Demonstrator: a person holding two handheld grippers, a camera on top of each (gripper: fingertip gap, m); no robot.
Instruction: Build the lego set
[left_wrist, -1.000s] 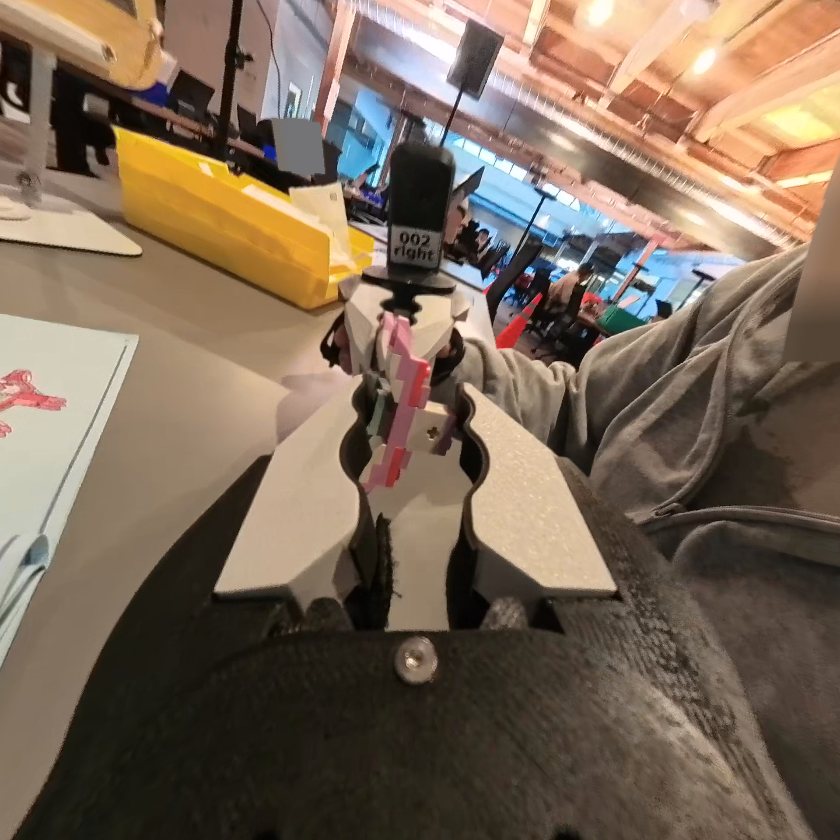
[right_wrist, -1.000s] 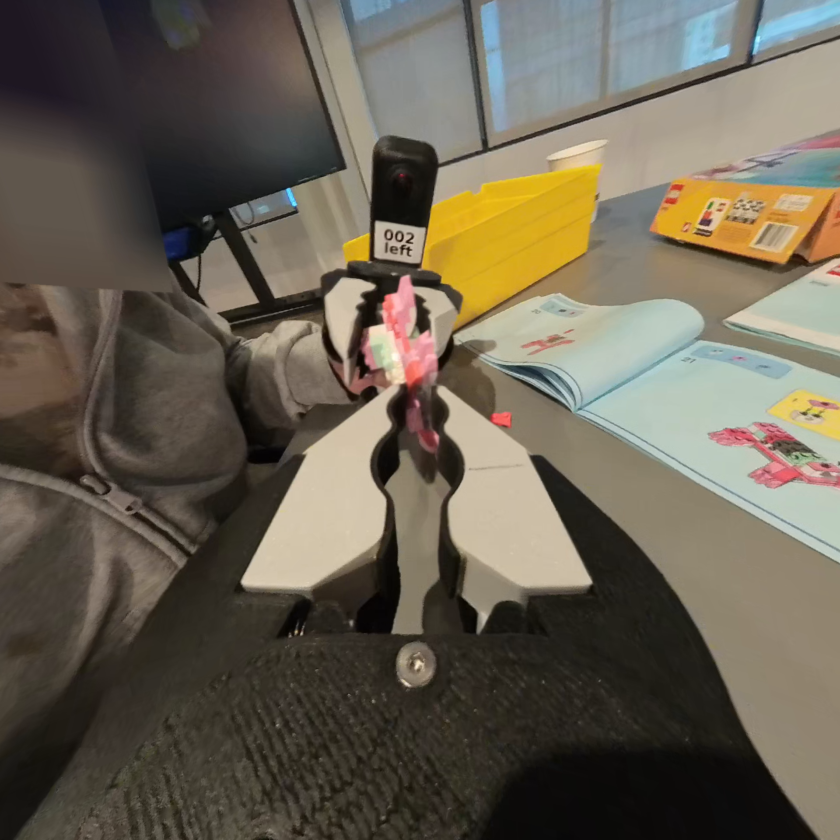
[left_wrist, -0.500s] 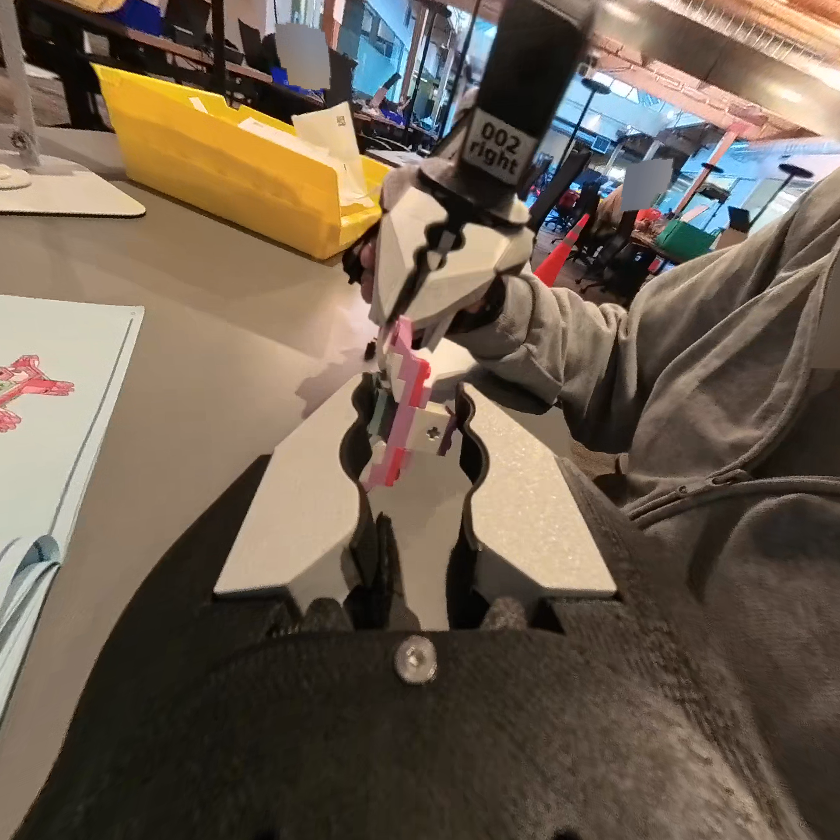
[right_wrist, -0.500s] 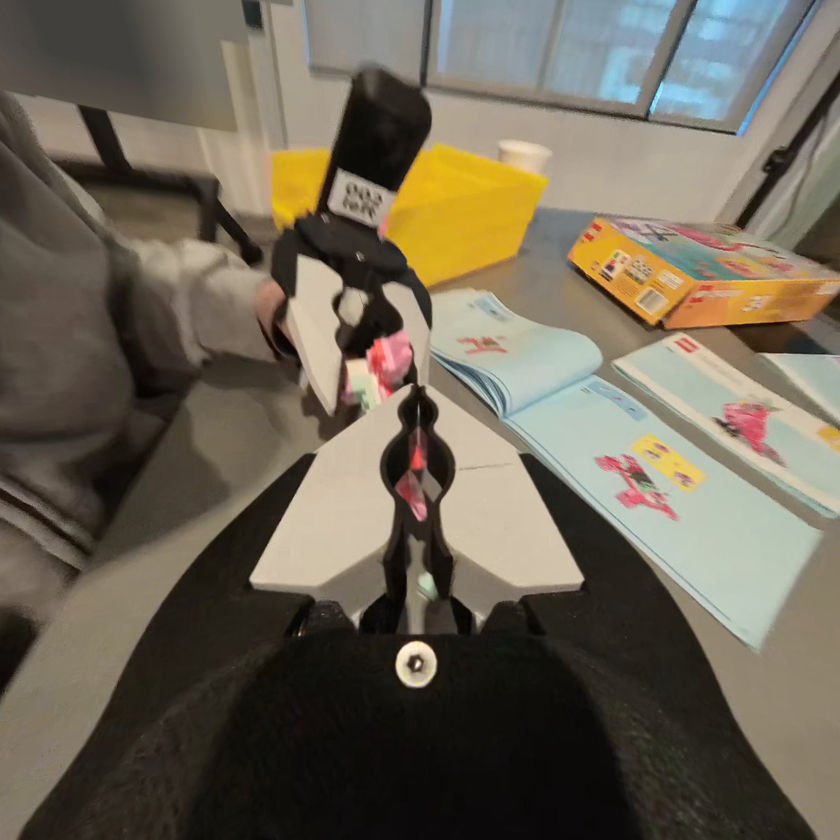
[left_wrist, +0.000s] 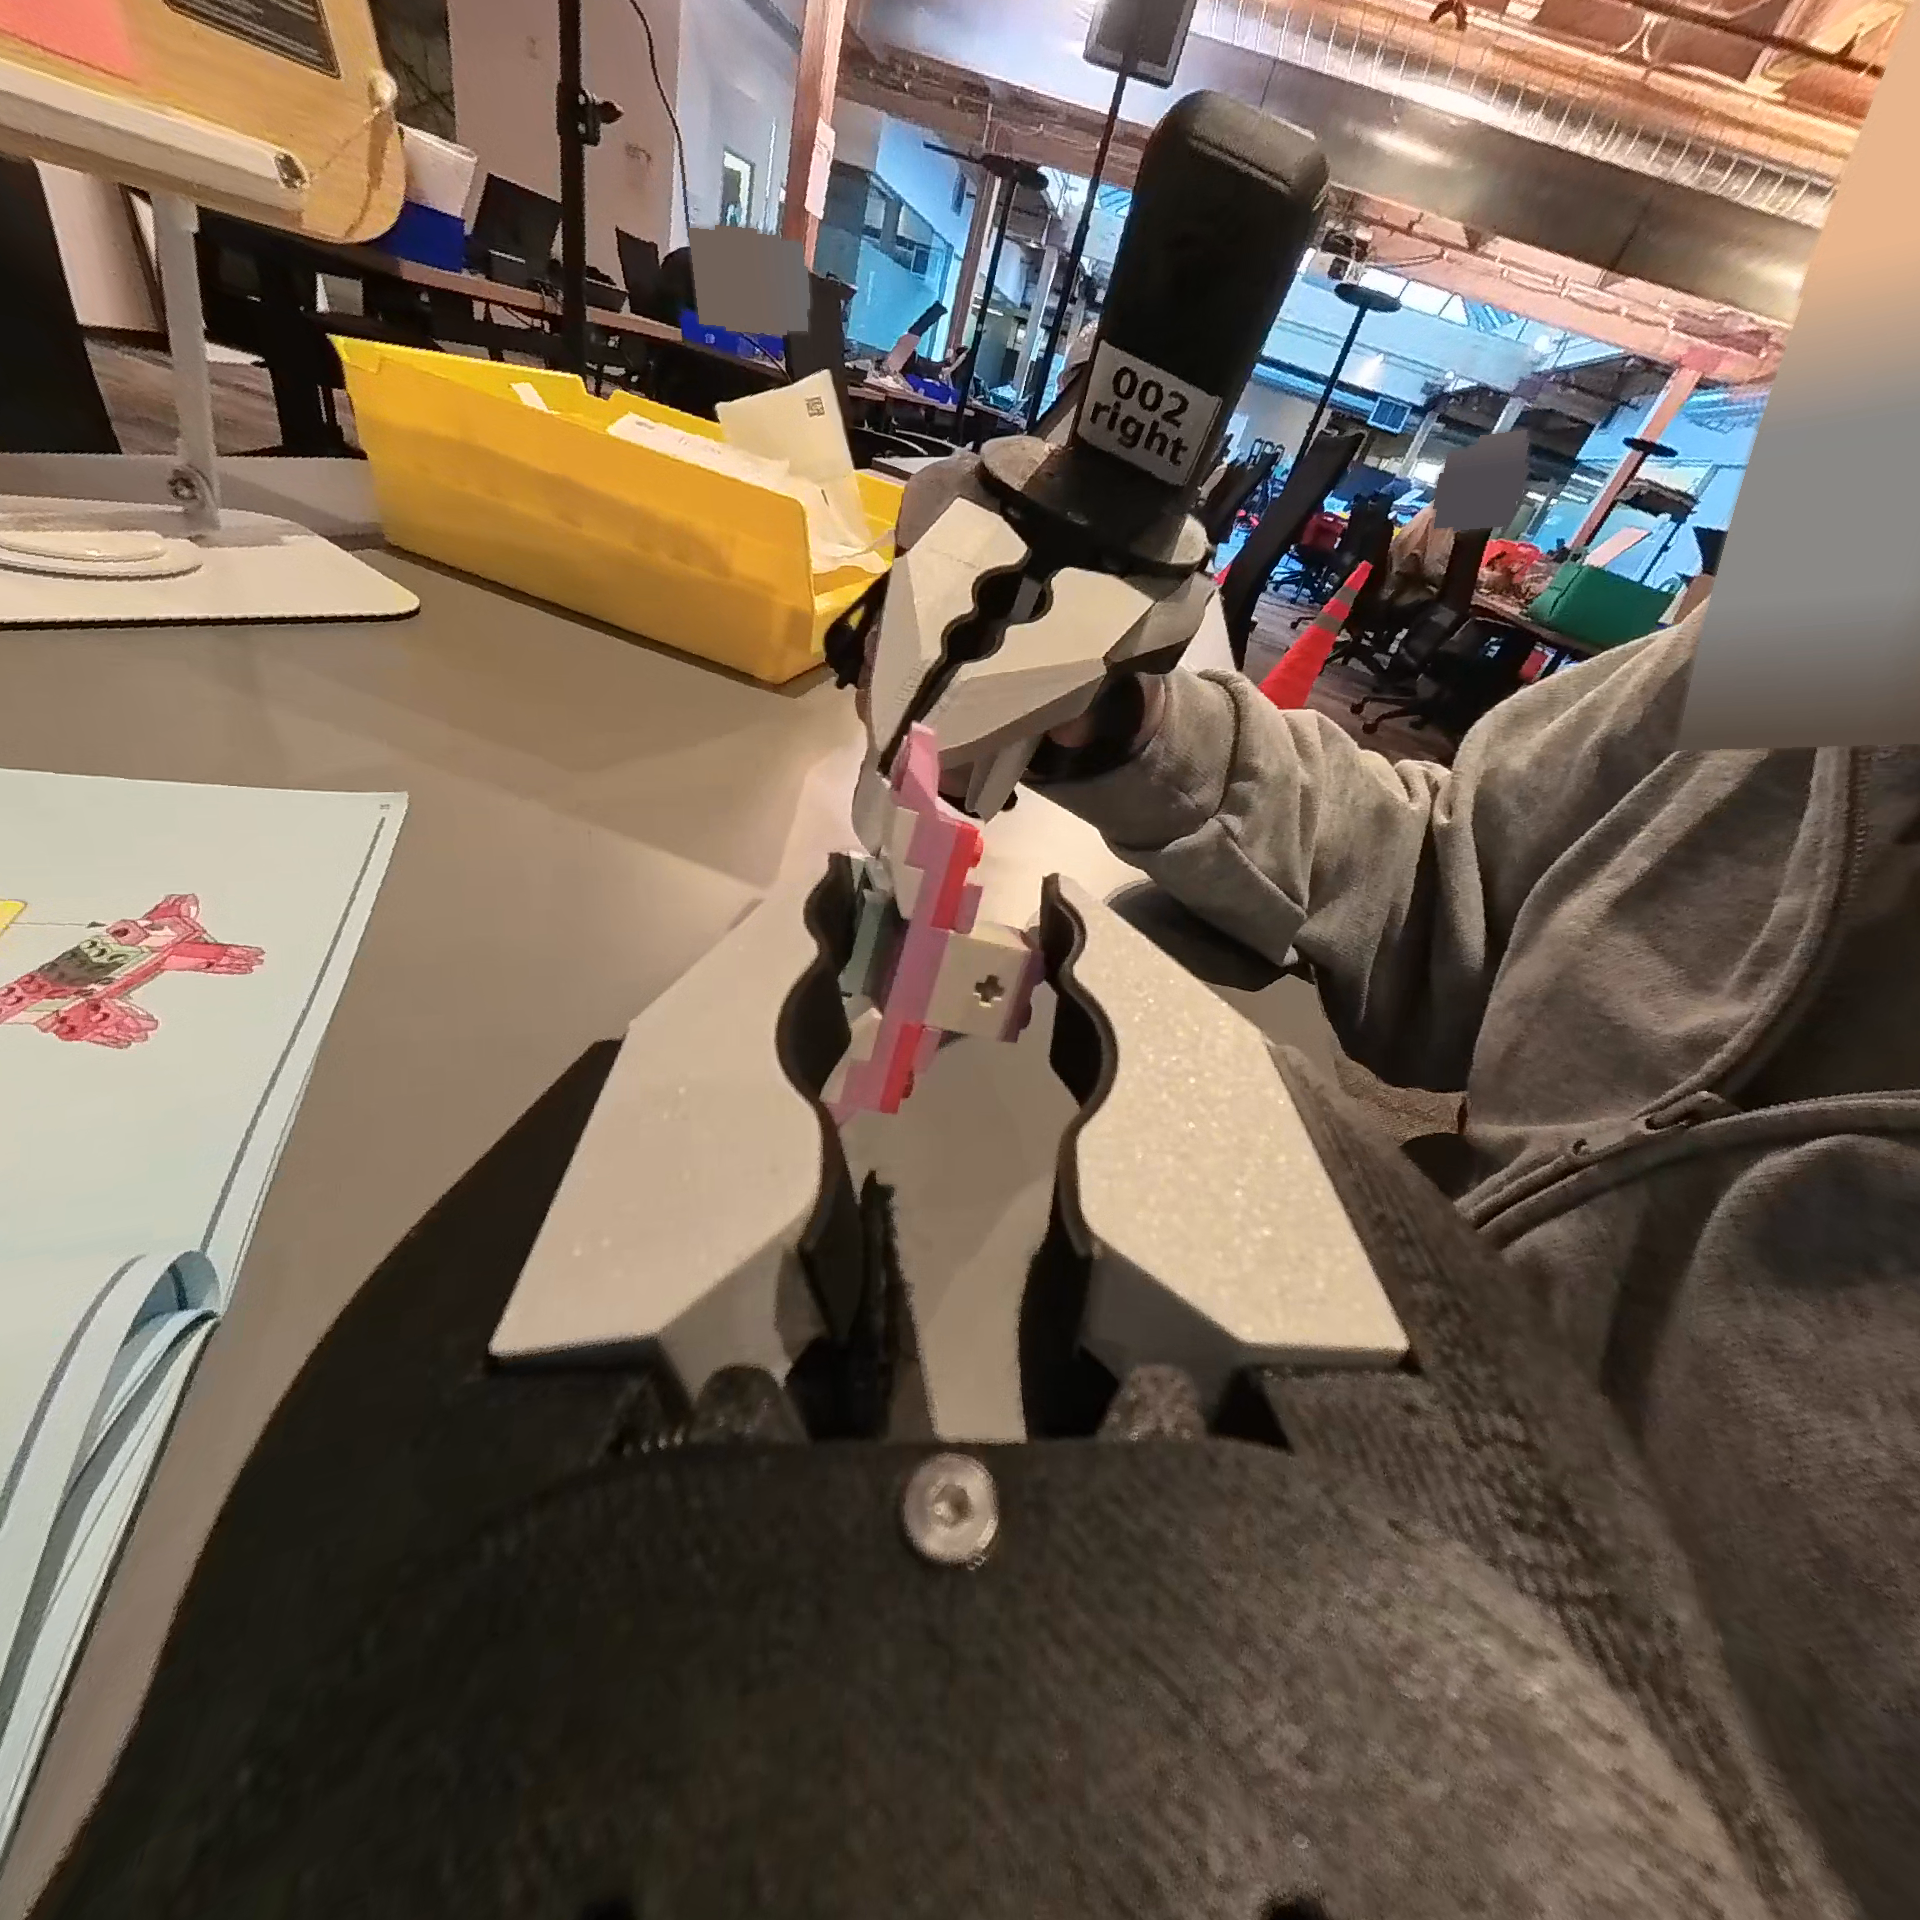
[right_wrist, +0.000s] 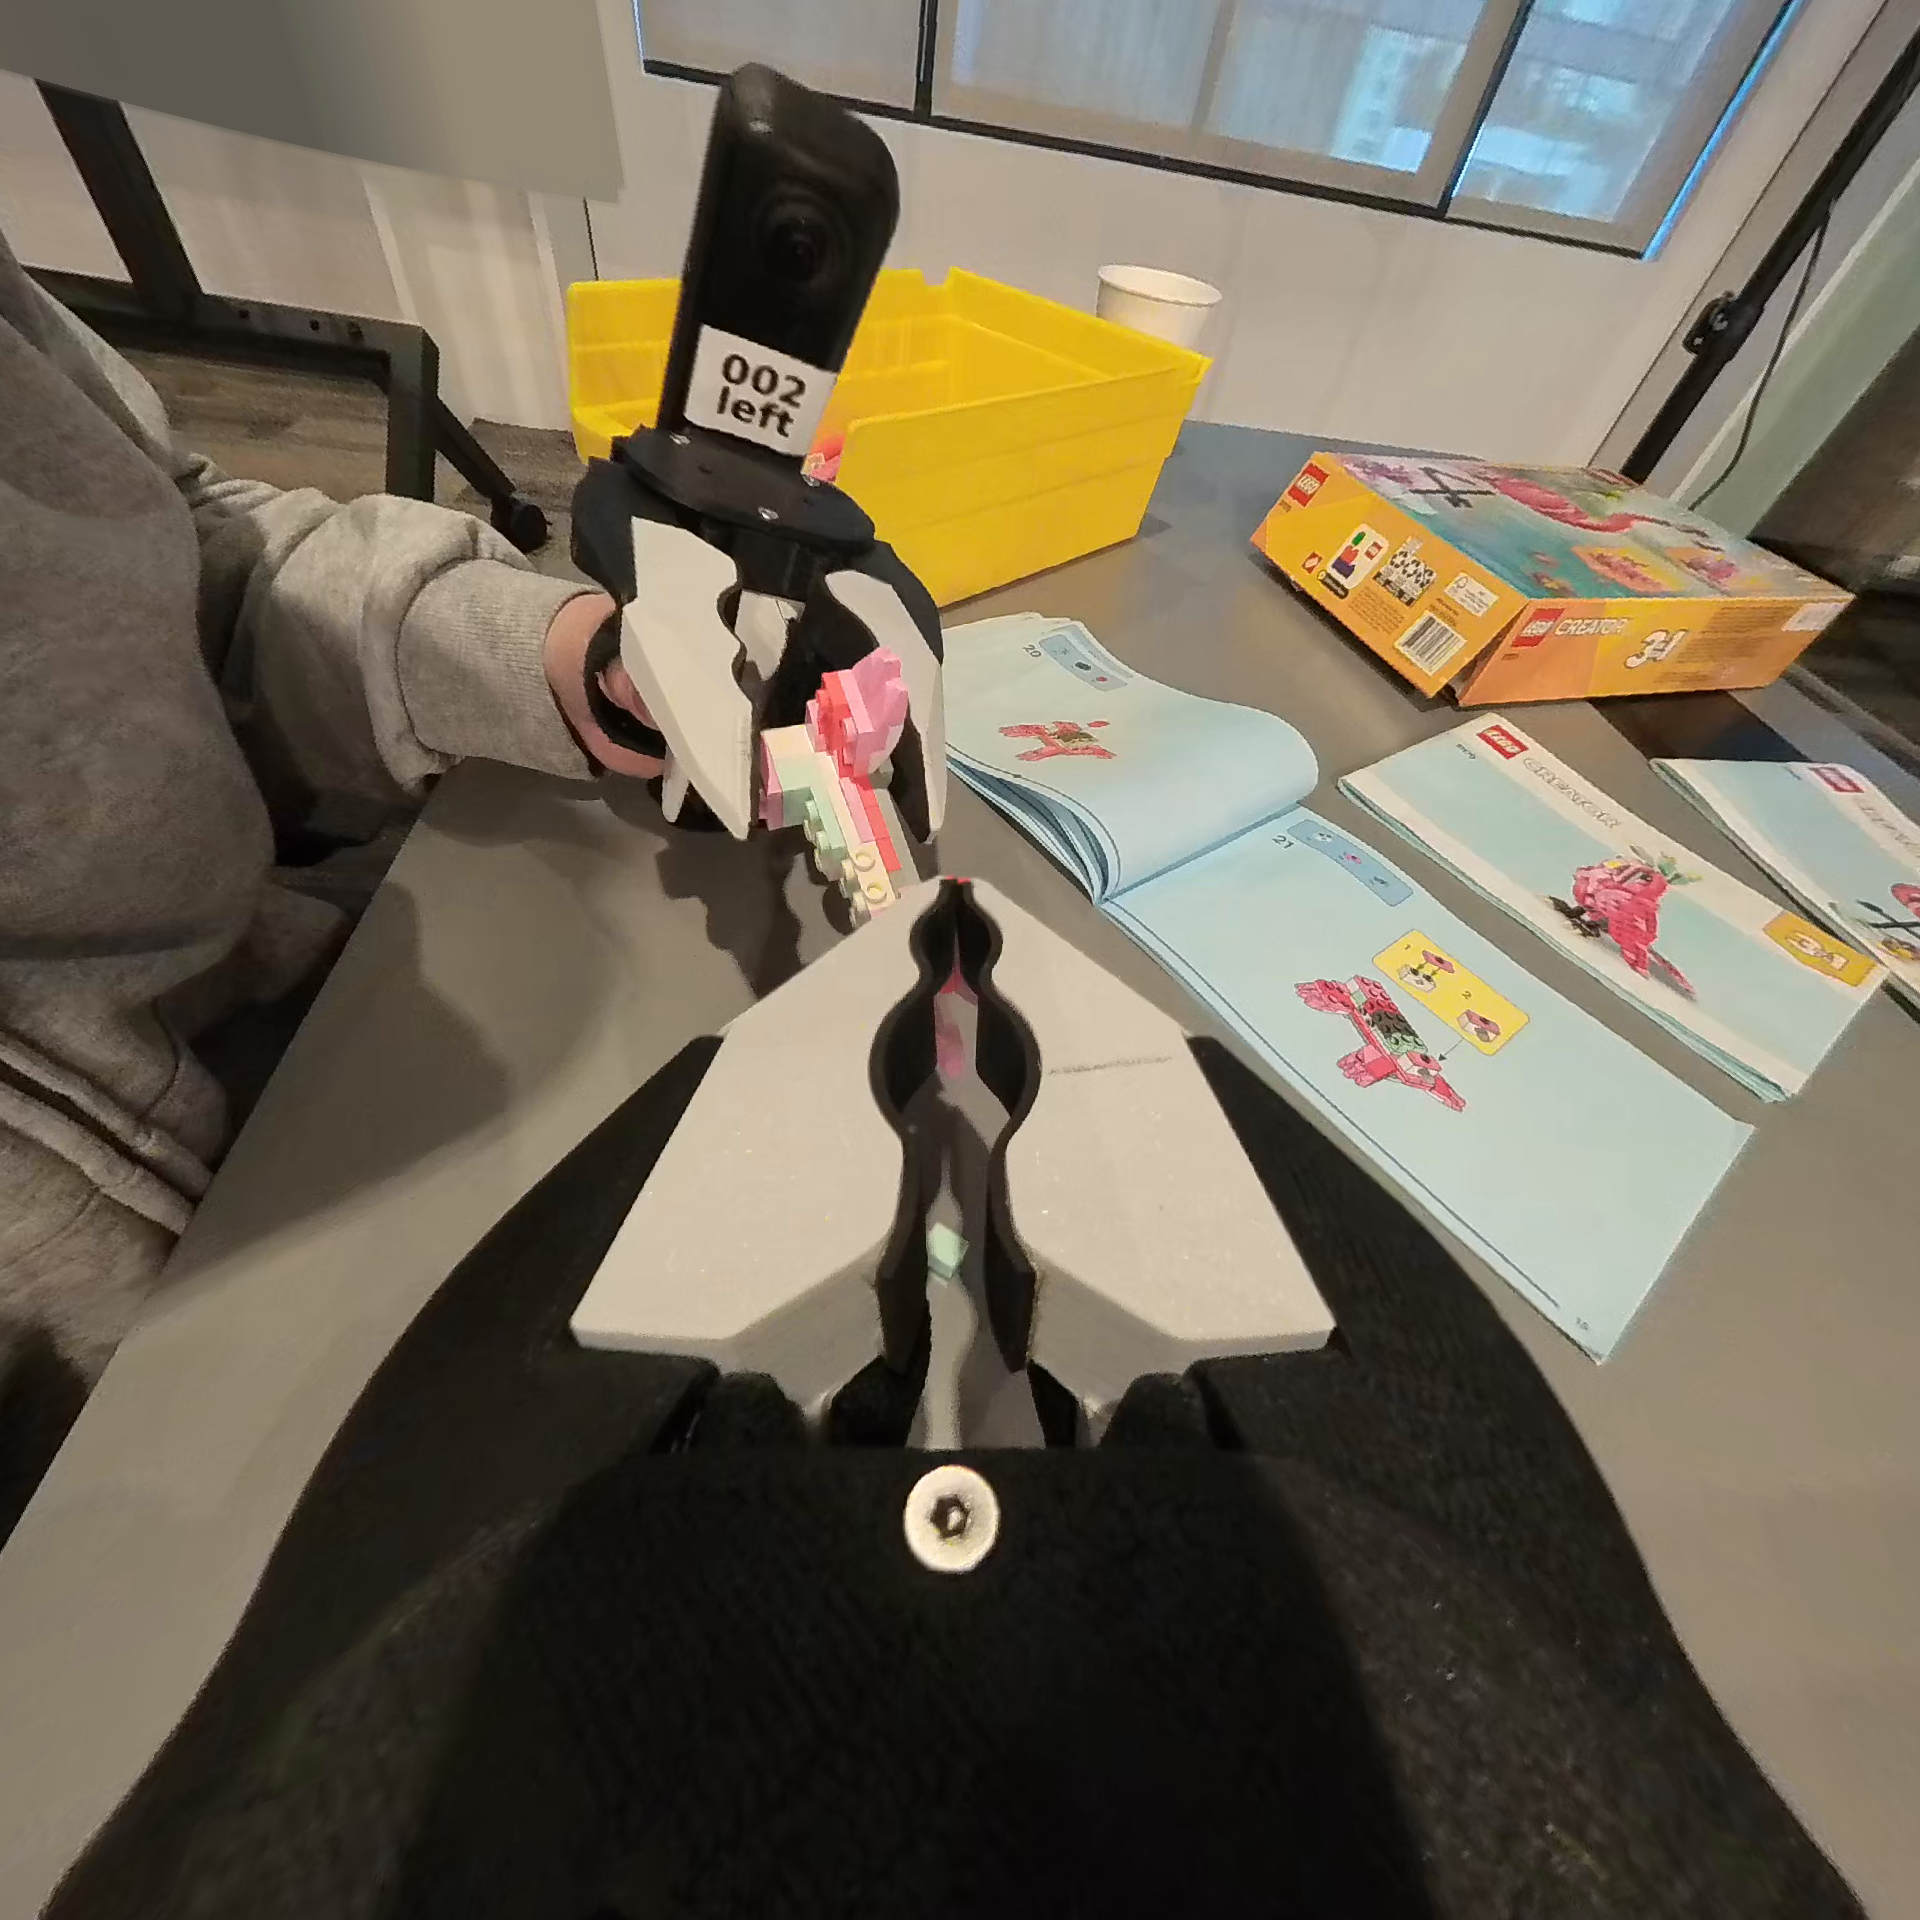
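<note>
A pink lego model (left_wrist: 925, 966) with mint and white bricks is held above the grey table (left_wrist: 540, 790). My left gripper (left_wrist: 935, 904) is shut on its middle, jaws part-way apart around it. My right gripper (left_wrist: 925, 779) comes down from above, and its fingertips pinch the model's upper pink end. In the right wrist view the right gripper (right_wrist: 951, 888) is nearly closed, with pink and red showing between its jaws. The left gripper (right_wrist: 831, 821) faces it and holds the model (right_wrist: 831, 790), which sticks out toward my right fingertips.
A yellow bin (right_wrist: 997, 436) stands at the back, with a paper cup (right_wrist: 1158, 301) behind it. An open instruction booklet (right_wrist: 1351, 997) lies to the right, more booklets (right_wrist: 1610, 883) and the lego box (right_wrist: 1538, 592) beyond. A person's grey sleeve (left_wrist: 1351, 810) is close. Left and right tips are no more than a few centimetres apart.
The right gripper has closed from part-open to nearly shut and now tilts down onto the model's end. The left gripper still holds the model the same way.
</note>
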